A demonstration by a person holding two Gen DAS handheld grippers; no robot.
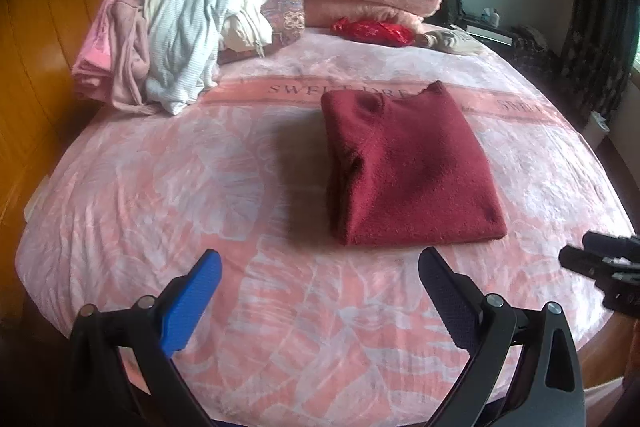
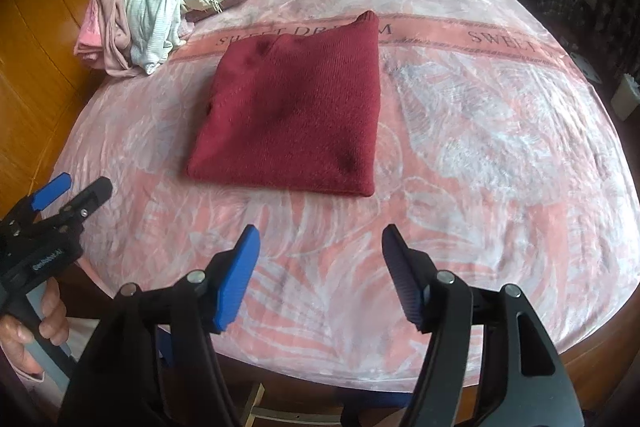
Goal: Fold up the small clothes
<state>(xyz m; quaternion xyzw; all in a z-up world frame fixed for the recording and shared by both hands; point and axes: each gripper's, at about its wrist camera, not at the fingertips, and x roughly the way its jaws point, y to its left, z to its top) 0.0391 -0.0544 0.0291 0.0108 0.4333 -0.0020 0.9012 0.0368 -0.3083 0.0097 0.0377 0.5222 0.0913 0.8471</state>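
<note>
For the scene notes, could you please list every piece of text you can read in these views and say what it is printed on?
"SWEET DR…M": pink band of the bedspread, its middle letters hidden behind the folded maroon sweater.
"SWEET": the same band further right, cut off at the bed's edge.
White lettering on the left gripper body: too small and blurred to read.
No other text is legible.

Fuzzy matt knit sweater [image 1: 408,163]
</note>
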